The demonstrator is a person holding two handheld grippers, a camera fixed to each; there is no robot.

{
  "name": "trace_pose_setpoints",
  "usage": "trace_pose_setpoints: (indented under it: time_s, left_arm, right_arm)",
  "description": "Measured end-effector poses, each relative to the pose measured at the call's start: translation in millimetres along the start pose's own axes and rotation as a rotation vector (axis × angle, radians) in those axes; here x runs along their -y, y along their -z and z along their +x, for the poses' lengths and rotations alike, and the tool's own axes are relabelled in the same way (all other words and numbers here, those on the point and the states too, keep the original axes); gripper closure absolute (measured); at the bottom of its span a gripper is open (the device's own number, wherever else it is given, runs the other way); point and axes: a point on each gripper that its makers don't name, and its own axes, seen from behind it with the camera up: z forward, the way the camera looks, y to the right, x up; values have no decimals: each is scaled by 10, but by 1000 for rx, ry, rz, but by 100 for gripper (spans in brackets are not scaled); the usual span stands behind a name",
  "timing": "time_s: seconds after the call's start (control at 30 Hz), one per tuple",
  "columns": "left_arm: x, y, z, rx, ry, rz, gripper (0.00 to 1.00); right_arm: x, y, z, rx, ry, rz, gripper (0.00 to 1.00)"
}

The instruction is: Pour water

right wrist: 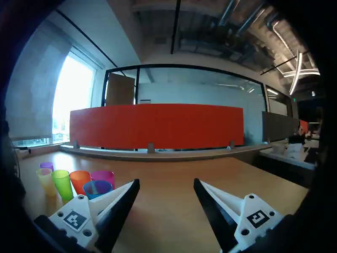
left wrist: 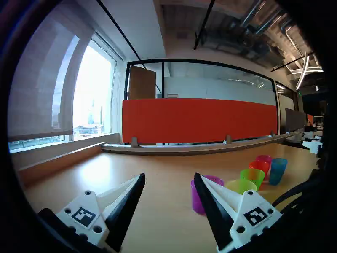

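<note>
Several coloured plastic cups stand in a cluster on a wooden table [left wrist: 168,164]. In the left gripper view a purple cup [left wrist: 197,198] sits just behind my right-hand finger, with yellow [left wrist: 240,185], green [left wrist: 252,176], orange [left wrist: 257,165], pink [left wrist: 265,159] and blue [left wrist: 278,170] cups farther right. My left gripper [left wrist: 168,177] is open and holds nothing. In the right gripper view the blue cup [right wrist: 96,188] is partly hidden by my left-hand finger, beside pink [right wrist: 103,176], orange [right wrist: 79,180], green [right wrist: 62,183], yellow [right wrist: 45,179] and purple [right wrist: 46,165] cups. My right gripper [right wrist: 165,182] is open, with bare table between its fingers.
A red partition [left wrist: 198,120] runs along the table's far edge. A bright window [left wrist: 90,97] and a low wooden ledge [left wrist: 59,158] are on the left. Desks with white items [right wrist: 290,149] stand at the far right.
</note>
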Motion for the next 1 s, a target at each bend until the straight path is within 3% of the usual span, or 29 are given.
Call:
trace_pose_setpoints:
  time_s: [0.8, 1.0]
  left_arm:
    - [-4, 4, 3, -4, -1, -4, 15]
    - [-7, 5, 124, -14, -16, -14, 15]
  right_arm:
    - [10, 5, 3, 11, 5, 5, 1]
    - [3, 1, 188, -4, 10, 12, 1]
